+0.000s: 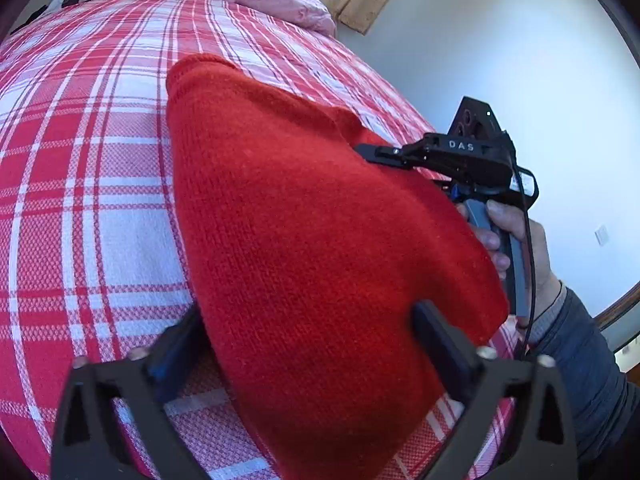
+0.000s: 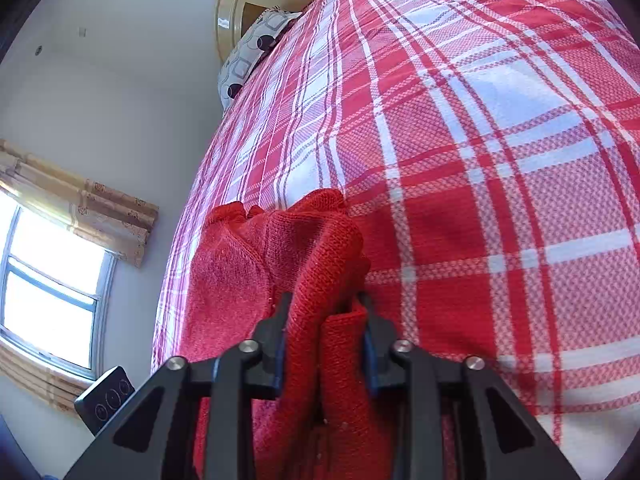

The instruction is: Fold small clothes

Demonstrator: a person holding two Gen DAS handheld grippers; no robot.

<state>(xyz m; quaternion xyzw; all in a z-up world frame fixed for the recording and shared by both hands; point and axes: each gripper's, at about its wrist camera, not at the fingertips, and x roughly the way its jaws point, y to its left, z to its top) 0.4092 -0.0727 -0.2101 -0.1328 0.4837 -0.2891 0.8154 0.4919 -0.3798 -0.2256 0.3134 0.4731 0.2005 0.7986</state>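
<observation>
**Red knit mid-fold, lifted over the bed**

Red knit garment (image 1: 312,216) hangs above the plaid bedspread (image 1: 80,184). My right hand-held gripper (image 2: 325,332) is clamped on bunched fabric; left hand-held gripper (image 1: 308,344) stands apart, cloth draped between. I judge: keep edges level, lower evenly.

Your red sweater (image 1: 304,240) covers the gap between the left gripper (image 1: 308,332) fingers, so you can't tell if they're pinching it or just sitting apart around it. It also runs off the bottom edge of both views. The right gripper (image 2: 324,320) tips are buried in bunched knit. The 2 pillows (image 1: 280,0) at the bed's far edge are cropped.
</observation>
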